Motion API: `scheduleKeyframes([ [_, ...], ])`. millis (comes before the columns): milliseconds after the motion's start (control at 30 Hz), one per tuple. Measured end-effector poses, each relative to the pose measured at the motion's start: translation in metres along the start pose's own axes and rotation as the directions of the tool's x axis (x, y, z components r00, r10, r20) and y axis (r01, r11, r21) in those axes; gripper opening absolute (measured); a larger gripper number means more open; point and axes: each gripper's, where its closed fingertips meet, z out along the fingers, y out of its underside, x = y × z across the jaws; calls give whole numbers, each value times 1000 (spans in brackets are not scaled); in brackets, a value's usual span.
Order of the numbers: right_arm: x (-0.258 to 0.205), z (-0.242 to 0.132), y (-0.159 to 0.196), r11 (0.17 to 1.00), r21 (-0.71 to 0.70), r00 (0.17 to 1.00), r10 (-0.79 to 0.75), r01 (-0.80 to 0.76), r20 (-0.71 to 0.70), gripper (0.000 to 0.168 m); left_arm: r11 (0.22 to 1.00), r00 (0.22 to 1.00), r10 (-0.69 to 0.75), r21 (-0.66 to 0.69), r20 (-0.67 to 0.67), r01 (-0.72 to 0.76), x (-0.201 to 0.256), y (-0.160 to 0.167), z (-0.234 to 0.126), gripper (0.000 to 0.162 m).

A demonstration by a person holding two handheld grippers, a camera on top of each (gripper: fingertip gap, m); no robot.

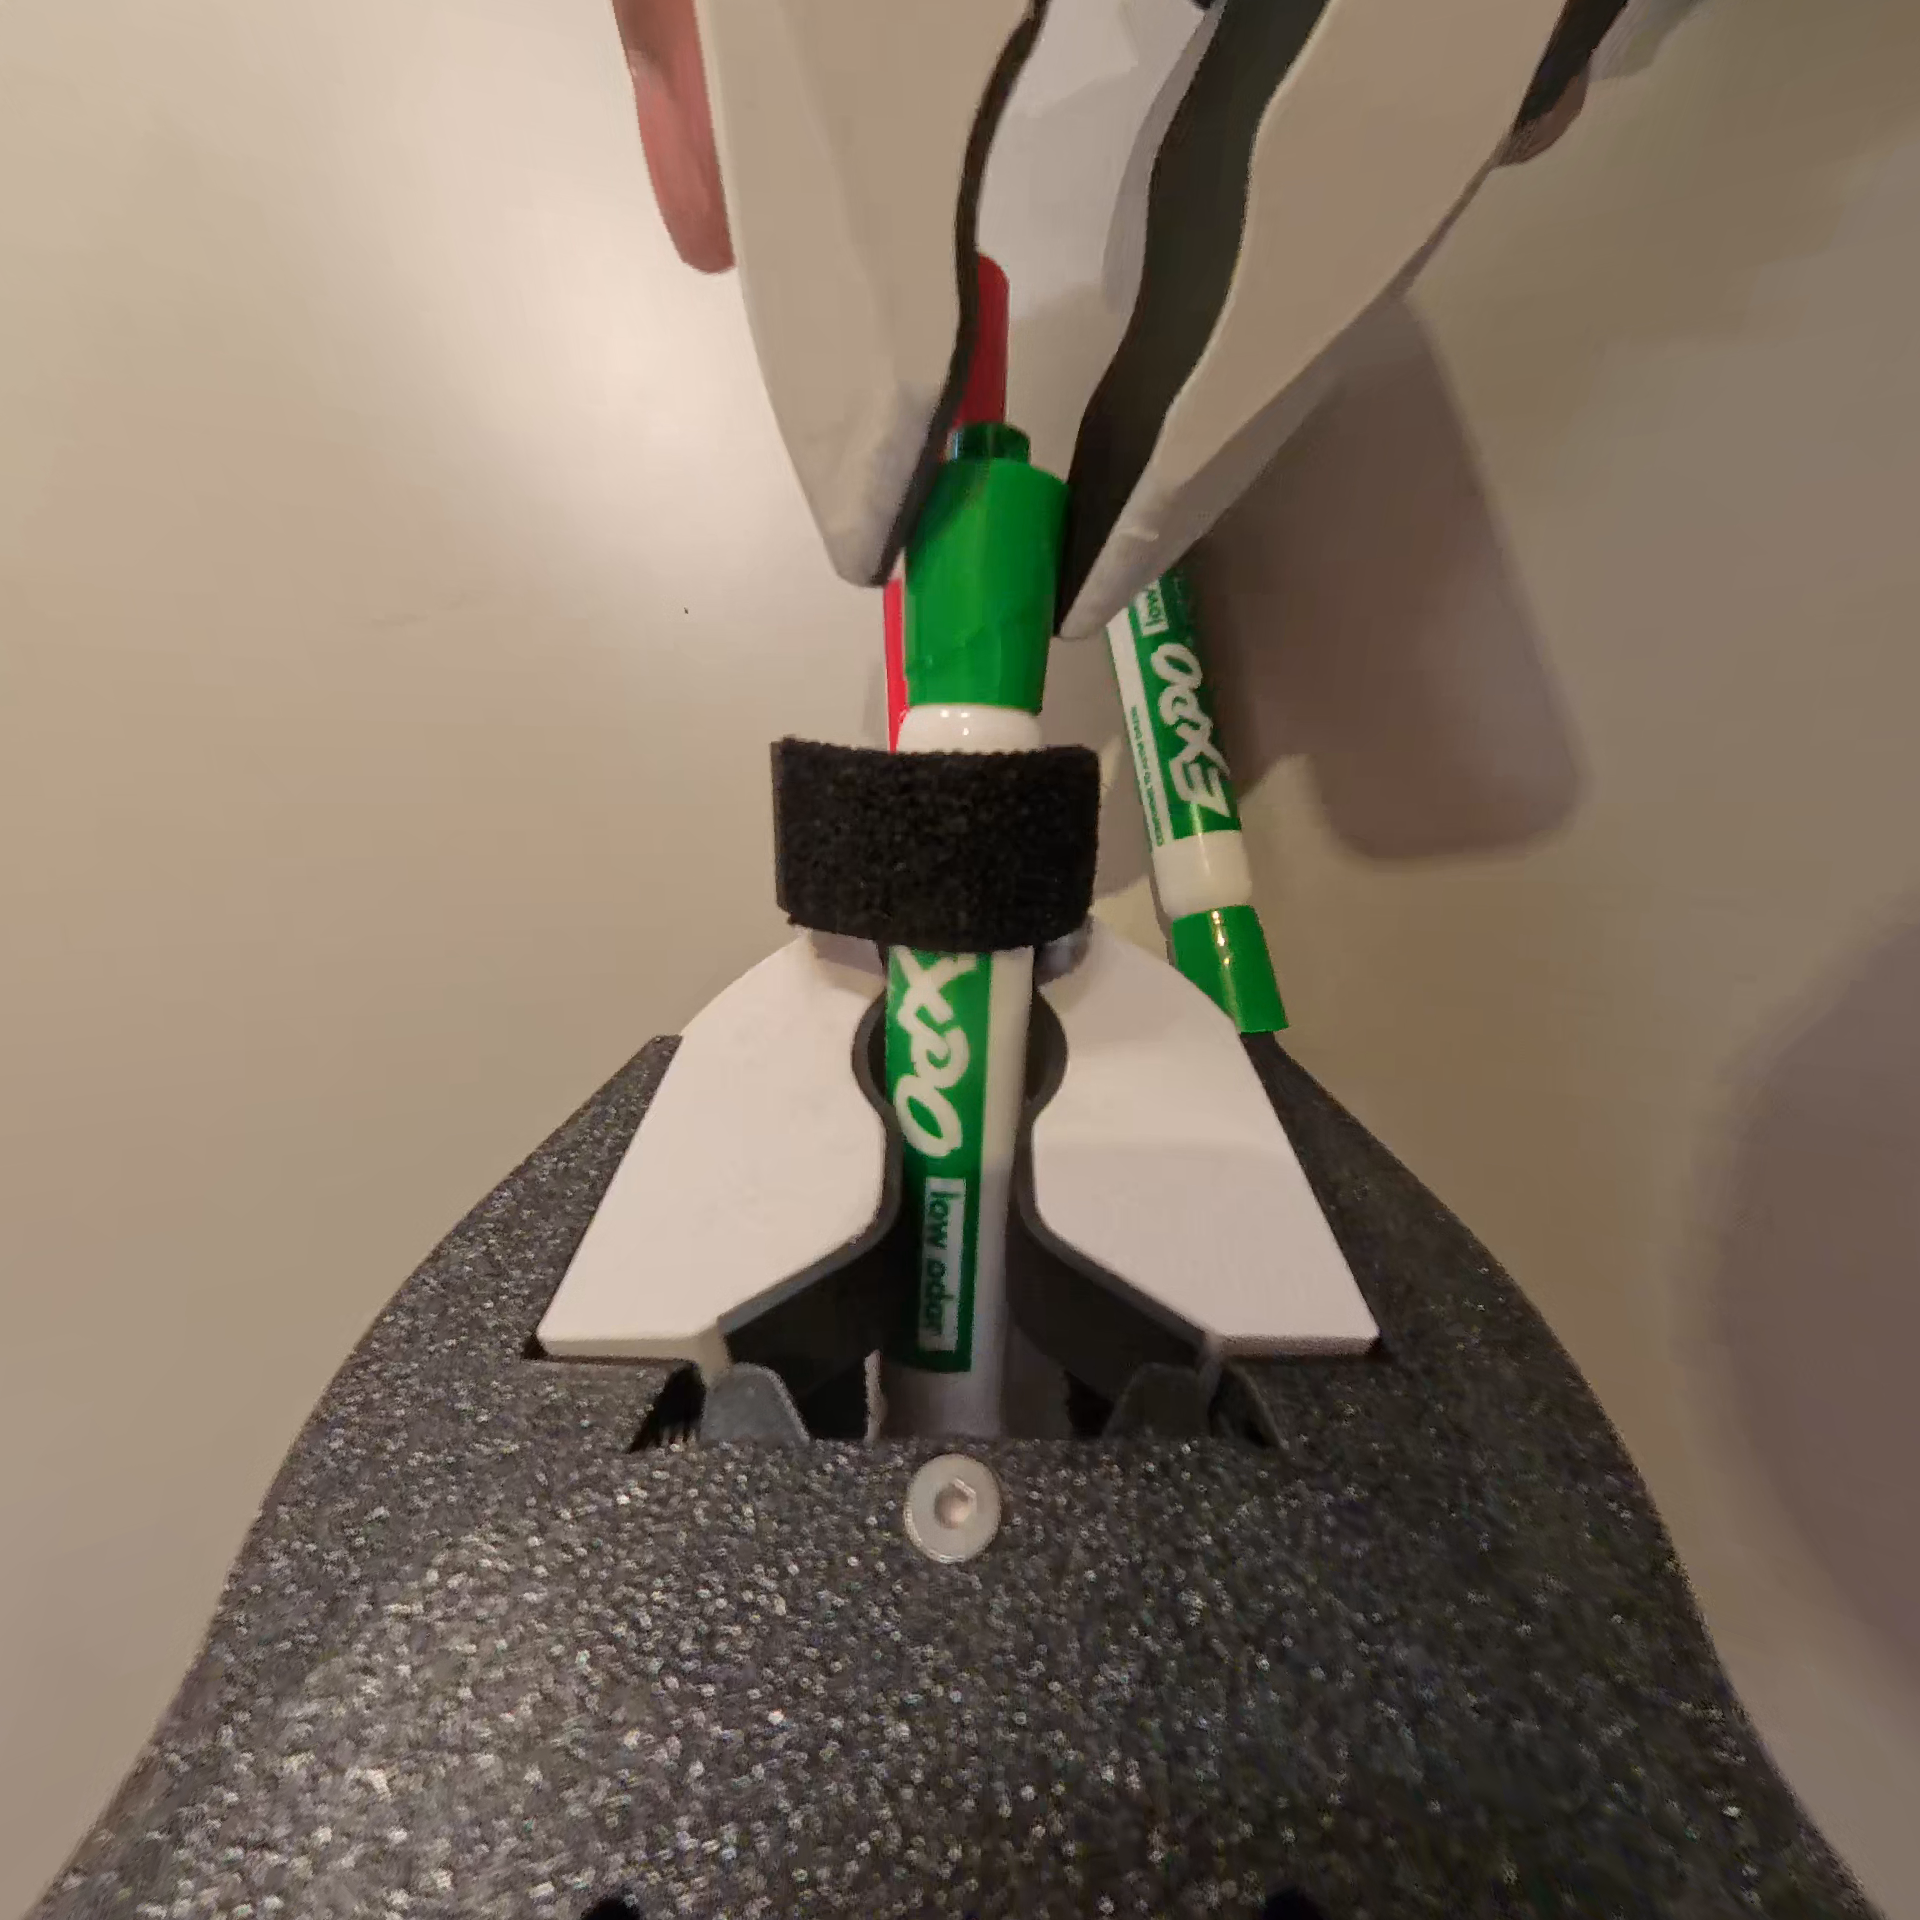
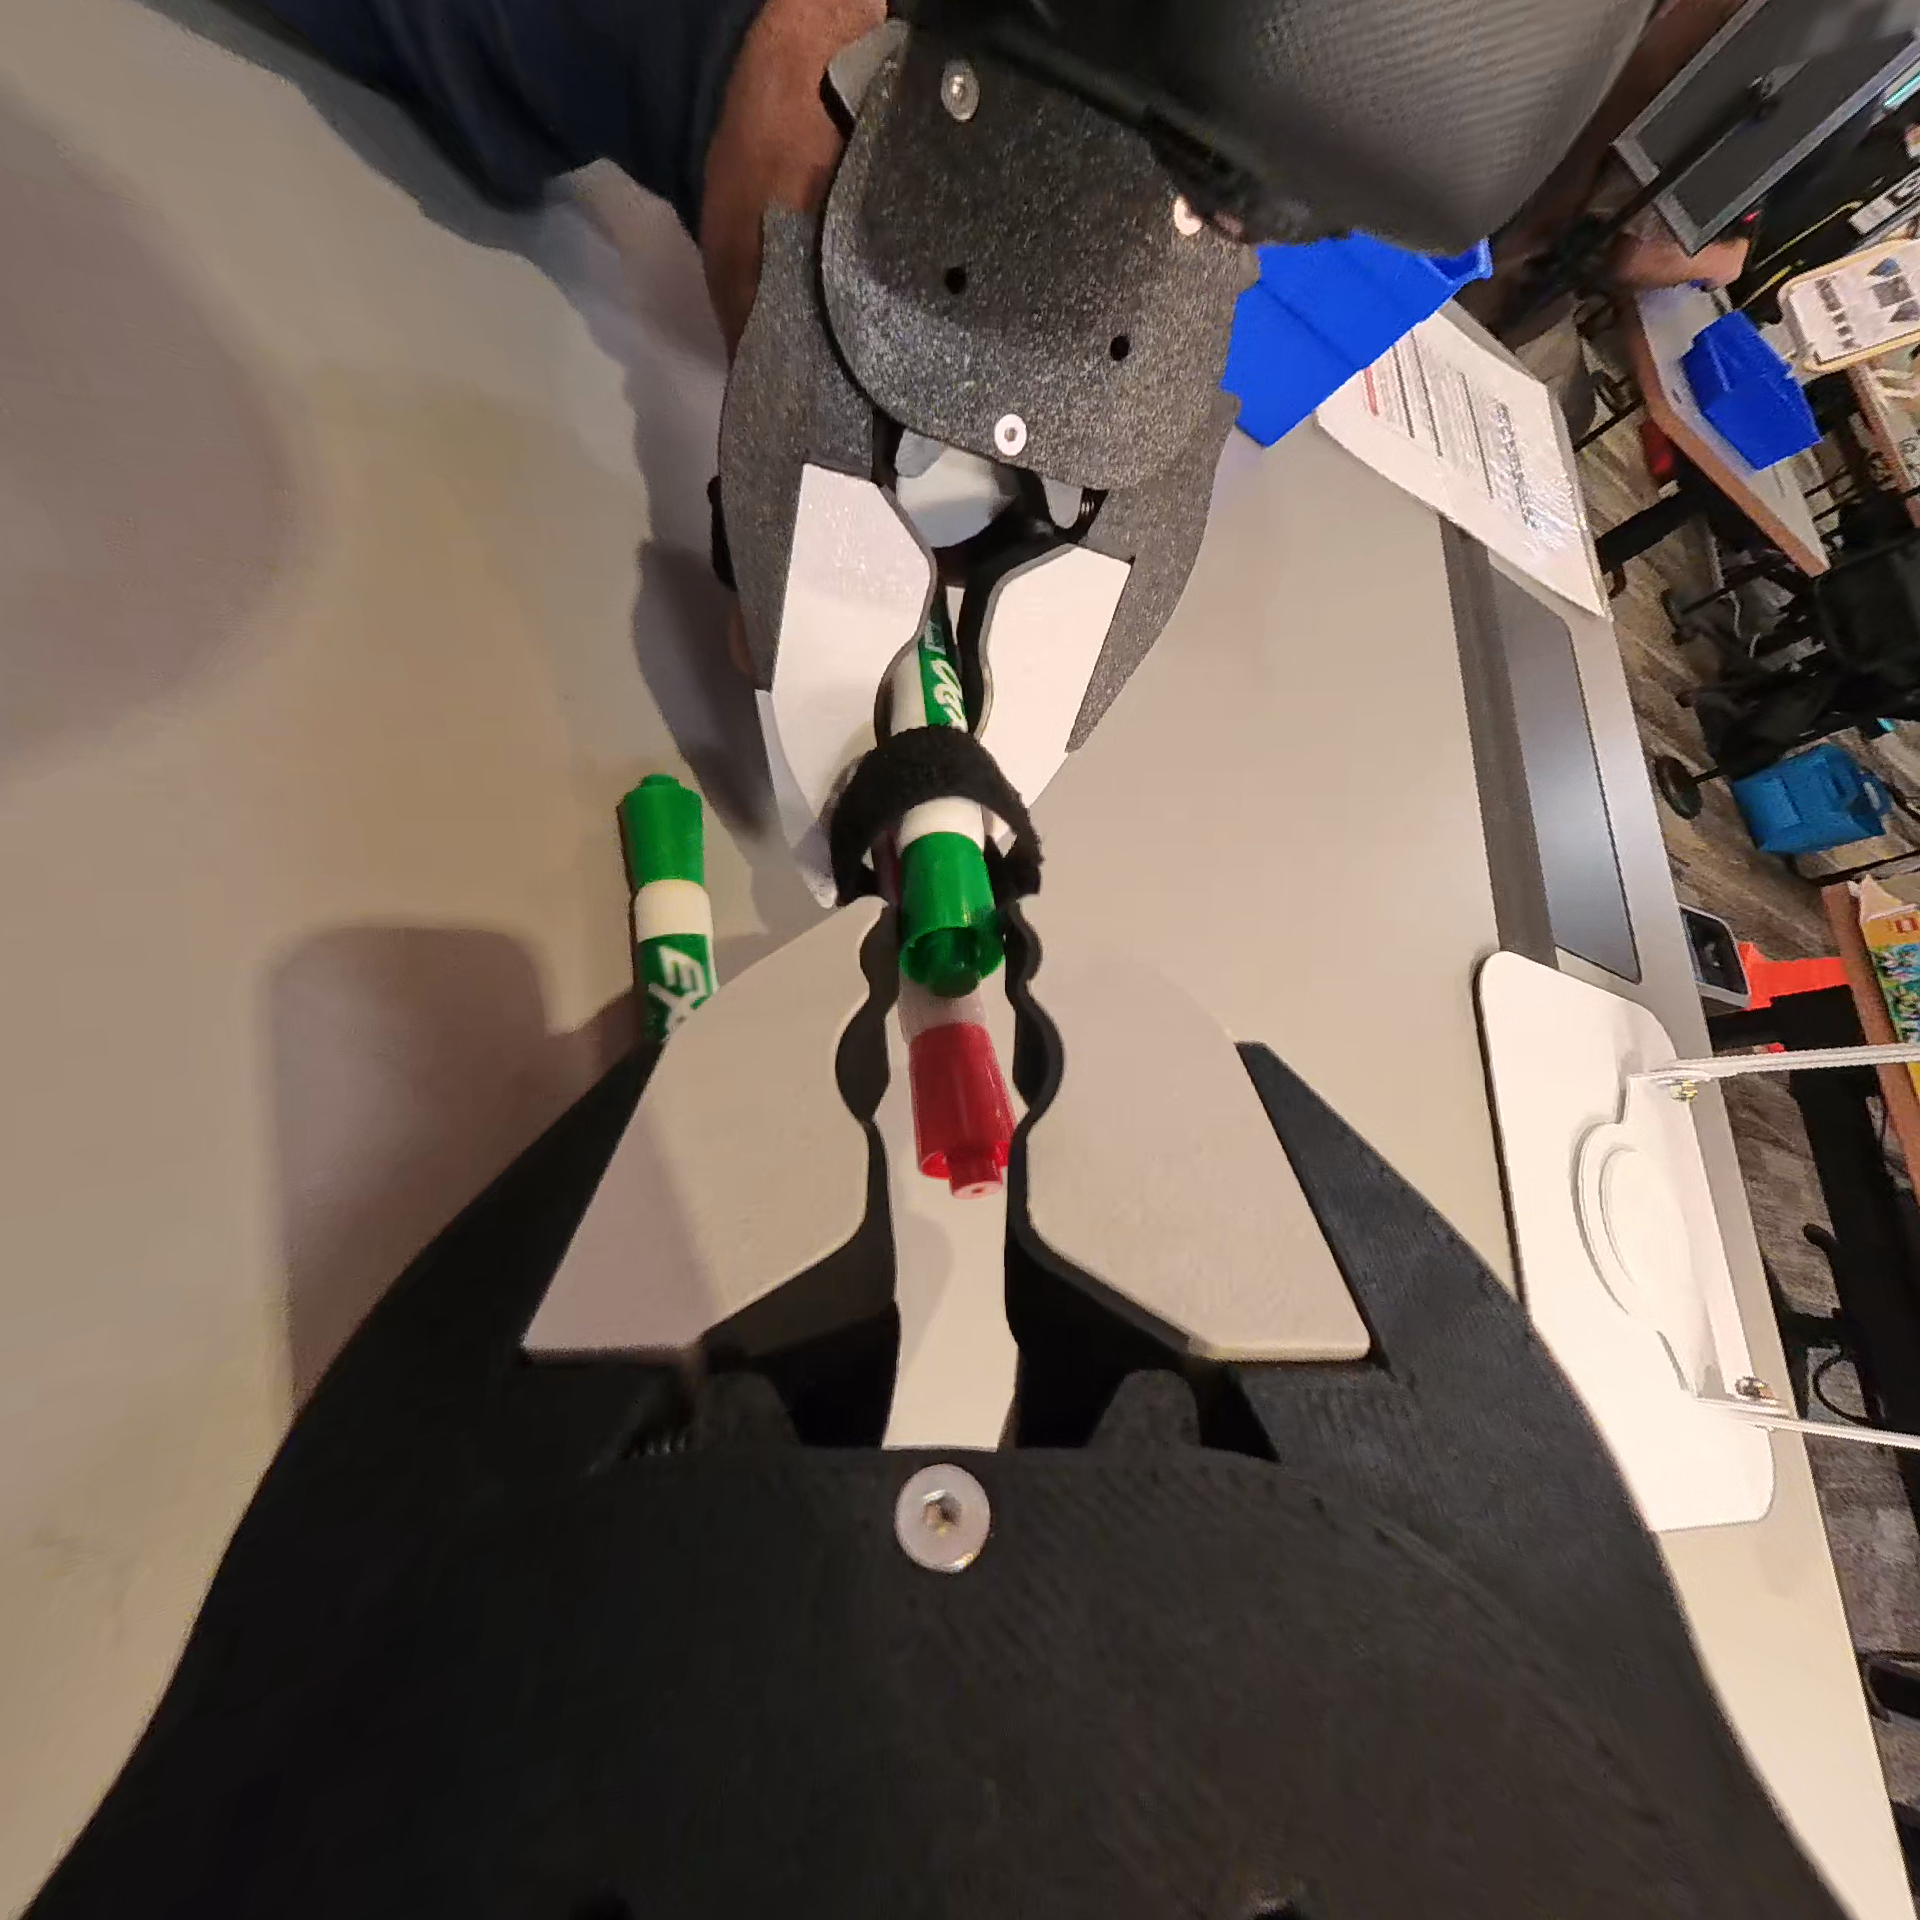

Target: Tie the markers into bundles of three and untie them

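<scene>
While a black hook-and-loop strap (image 1: 933, 844) circles a green dry-erase marker (image 1: 951, 1101) and a red marker (image 2: 961, 1117), the left gripper (image 1: 956, 971) is clamped on the green marker's white barrel just behind the strap. The right gripper (image 2: 951, 940), facing it from the other end, is pinched on the same marker's green cap (image 1: 982, 582), its scalloped dark inner edges pressing either side. The red marker lies beneath the green one, its red cap showing between the right gripper's fingers (image 2: 727, 1143) in the right wrist view. A second green marker (image 2: 668, 904) lies loose on the pale table (image 2: 312, 623), just beside the bundle and outside the strap. Behind the left gripper, a person's hand and dark sleeve (image 2: 499, 94) are visible. A blue plastic bin (image 2: 1340, 322) and a printed sheet (image 2: 1475, 457) sit farther along the table.
</scene>
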Motion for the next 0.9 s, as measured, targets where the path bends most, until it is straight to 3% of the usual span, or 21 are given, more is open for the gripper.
scheduleKeyframes([
  [767,3,-16,24,998,-21,998,60,-59,37,17,995,994,-85,-54,-70,82,4,11,0,16],
  [900,1,-16,24,998,-19,996,65,-64,55,31,991,993,-86,-110,-77,77,8,16,2,16],
])
